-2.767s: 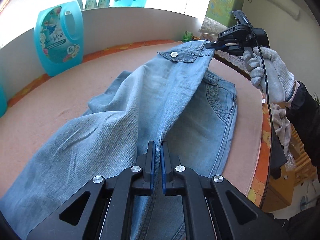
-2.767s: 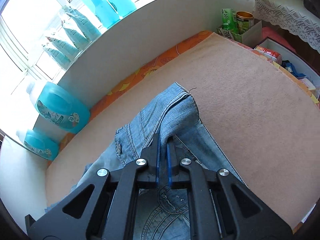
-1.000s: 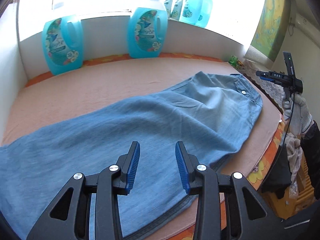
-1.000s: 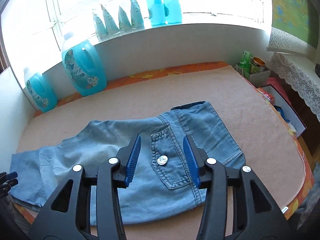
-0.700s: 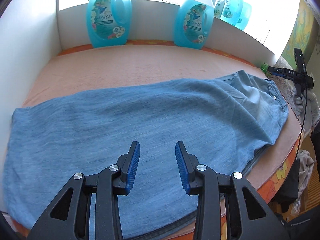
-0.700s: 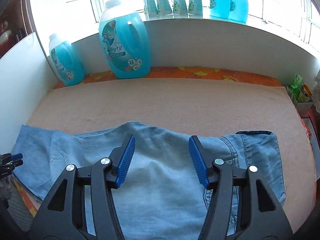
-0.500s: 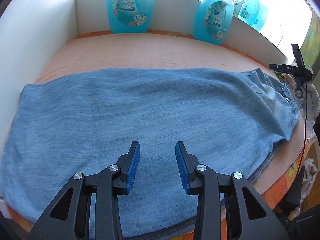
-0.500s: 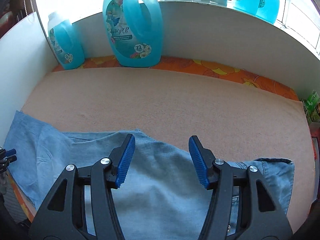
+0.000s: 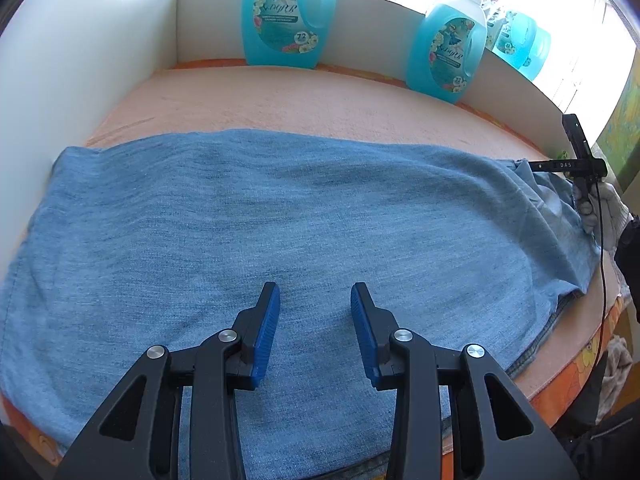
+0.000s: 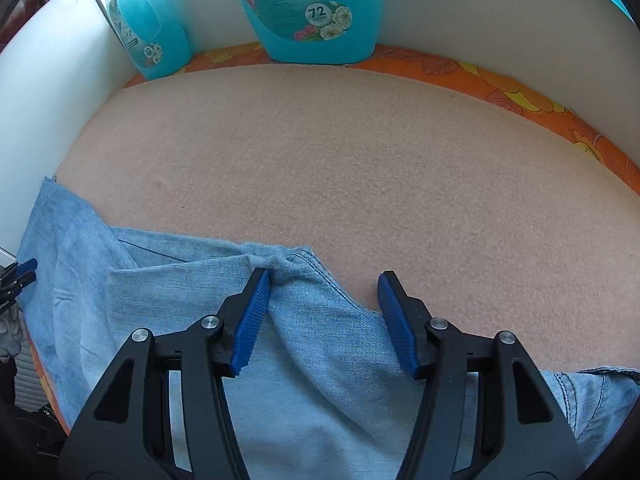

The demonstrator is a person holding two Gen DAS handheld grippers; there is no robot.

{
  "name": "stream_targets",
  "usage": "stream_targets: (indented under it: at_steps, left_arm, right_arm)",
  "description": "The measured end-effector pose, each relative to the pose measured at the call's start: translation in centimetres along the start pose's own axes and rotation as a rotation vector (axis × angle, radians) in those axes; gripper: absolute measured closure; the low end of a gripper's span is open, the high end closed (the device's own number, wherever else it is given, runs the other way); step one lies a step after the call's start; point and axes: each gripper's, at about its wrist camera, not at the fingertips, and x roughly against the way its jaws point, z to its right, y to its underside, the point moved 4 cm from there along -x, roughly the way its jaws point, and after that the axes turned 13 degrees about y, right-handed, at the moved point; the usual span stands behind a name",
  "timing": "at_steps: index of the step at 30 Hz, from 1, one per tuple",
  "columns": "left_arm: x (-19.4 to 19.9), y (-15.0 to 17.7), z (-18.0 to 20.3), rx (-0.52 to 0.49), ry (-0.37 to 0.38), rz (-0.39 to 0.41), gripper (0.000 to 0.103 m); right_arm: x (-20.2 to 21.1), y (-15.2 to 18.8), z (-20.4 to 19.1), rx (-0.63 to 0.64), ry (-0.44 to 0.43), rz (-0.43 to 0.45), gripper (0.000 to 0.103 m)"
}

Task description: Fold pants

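Observation:
Light blue denim pants [image 9: 280, 216] lie folded lengthwise, one leg over the other, across the peach mat [image 9: 320, 96]. My left gripper [image 9: 315, 300] is open and empty above the leg part. My right gripper [image 10: 322, 286] is open and low over the far edge of the pants [image 10: 304, 320], where the crotch seam bunches between its jaws. The right gripper also shows at the far right of the left wrist view [image 9: 576, 164], over the waist end. The left gripper's blue tips show at the left edge of the right wrist view [image 10: 24, 270].
Large blue detergent bottles [image 9: 288, 12] [image 9: 448, 56] stand along the white back wall. A white side wall [image 9: 80, 72] bounds the mat on the left. More bottles sit on the sill [image 9: 520, 40]. The orange flowered edge [image 10: 520, 92] rims the mat.
Both grippers let go of the pants, which now lie flat. The left gripper has swung left over the legs. The right gripper has dropped low and moved to the pants' far edge.

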Motion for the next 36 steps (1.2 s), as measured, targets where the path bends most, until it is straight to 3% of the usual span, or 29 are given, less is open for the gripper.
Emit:
stream_targets:
  at_steps: [2,5,11,15,22,24,26,31,36]
  left_arm:
    - [-0.1,0.0,0.0,0.000,0.001,0.003,0.068]
    - [0.1,0.1,-0.1,0.000,0.002,0.008,0.068]
    - [0.3,0.4,-0.2,-0.008,-0.003,0.015,0.068]
    - [0.3,0.5,-0.1,-0.012,-0.006,0.014,0.068]
    - [0.8,-0.5,0.3,-0.036,-0.038,-0.022,0.068]
    - [1.7,-1.2,0.3,-0.035,-0.032,-0.001,0.068]
    - [3.2,-1.6,0.2,-0.025,-0.025,0.034,0.064]
    - [8.2,-1.2,-2.2,0.045,-0.079,0.134,0.061]
    - [15.3,1.2,-5.5,0.159,-0.198,0.263,0.060]
  right_arm:
    - [0.4,0.2,-0.5,0.005,-0.004,0.016,0.071]
    - [1.7,0.3,-0.9,-0.006,0.059,0.066,0.090]
    - [5.7,-0.7,0.8,-0.090,0.126,0.209,0.094]
    - [3.6,-1.1,-0.1,-0.050,0.207,0.161,0.095]
    - [2.7,-0.9,-0.9,-0.033,0.248,0.123,0.094]
    - [3.8,-0.7,-1.0,-0.032,0.281,0.136,0.089]
    - [5.4,-0.3,-1.3,-0.028,0.297,0.168,0.075]
    - [10.2,1.7,-3.7,-0.006,0.233,0.243,0.068]
    - [13.4,4.7,-8.3,0.052,0.116,0.297,0.066]
